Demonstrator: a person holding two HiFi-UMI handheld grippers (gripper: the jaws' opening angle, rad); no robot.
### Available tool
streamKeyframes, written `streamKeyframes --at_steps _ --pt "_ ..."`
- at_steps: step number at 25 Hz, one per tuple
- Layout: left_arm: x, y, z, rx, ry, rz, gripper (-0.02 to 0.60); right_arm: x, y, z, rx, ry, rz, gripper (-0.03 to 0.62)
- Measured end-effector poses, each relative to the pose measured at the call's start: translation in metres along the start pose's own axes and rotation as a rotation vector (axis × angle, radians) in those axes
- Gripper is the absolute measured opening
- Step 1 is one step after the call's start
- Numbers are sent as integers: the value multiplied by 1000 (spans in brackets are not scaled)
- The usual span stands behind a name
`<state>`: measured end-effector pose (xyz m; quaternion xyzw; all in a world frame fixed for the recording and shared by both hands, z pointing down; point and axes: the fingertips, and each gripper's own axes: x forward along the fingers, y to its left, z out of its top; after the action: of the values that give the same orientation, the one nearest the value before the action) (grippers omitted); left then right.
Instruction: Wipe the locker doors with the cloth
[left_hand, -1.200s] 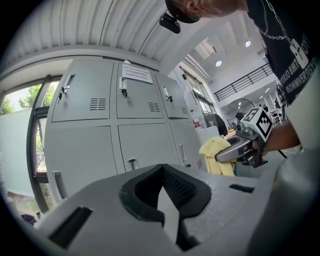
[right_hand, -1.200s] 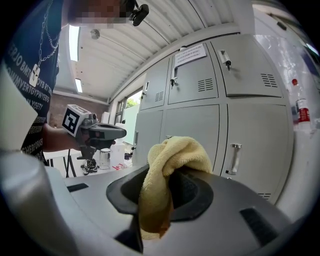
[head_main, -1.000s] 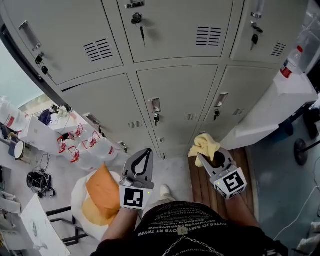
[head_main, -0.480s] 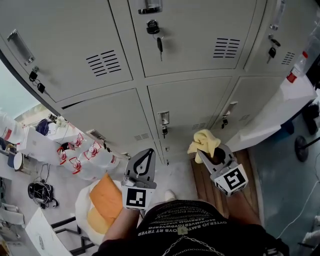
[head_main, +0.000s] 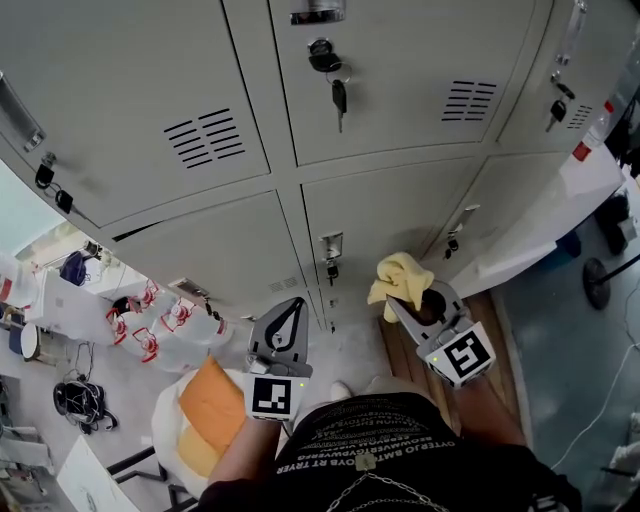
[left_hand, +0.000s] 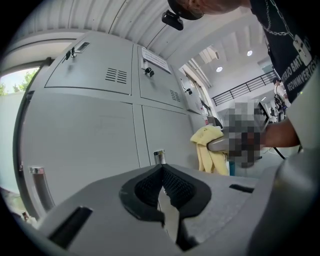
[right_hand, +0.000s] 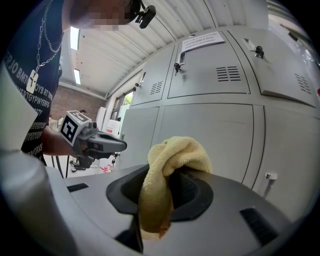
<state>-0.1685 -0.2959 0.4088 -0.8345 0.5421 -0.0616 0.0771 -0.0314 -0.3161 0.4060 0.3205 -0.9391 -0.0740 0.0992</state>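
In front of the locker doors (head_main: 400, 205), my right gripper (head_main: 412, 308) is clamped on the yellow cloth (head_main: 398, 277), near them but not touching; my left gripper (head_main: 289, 318) is closed and empty.

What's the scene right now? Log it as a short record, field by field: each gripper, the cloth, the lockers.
left gripper: jaws together, nothing between them, held low in front of the lockers
right gripper: jaws clamped on the yellow cloth
cloth shape: bunched, sticking out past the jaw tips
cloth aim: toward the lower middle locker door
cloth on door: cannot tell; it looks short of the door in the right gripper view
upper middle locker door: shut, key hanging in its lock
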Motion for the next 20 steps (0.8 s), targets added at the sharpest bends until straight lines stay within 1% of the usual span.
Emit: streamKeyframes --at_steps 4,7,12,16,20 --pt "9 -6 0 17 2 -32 5 -1 -7 1 15 -2 -17 99" --pt "15 -10 -3 24 13 -45 5 1 -11 1 18 -9 -10 98" --pt "26 -6 -4 17 27 -27 6 12 -18 11 20 -41 23 98" --pt "35 -2 0 15 26 -10 5 23 -26 23 -6 -63 56 99" --pt "42 0 2 14 12 0 5 33 -27 45 -50 -92 106 99"
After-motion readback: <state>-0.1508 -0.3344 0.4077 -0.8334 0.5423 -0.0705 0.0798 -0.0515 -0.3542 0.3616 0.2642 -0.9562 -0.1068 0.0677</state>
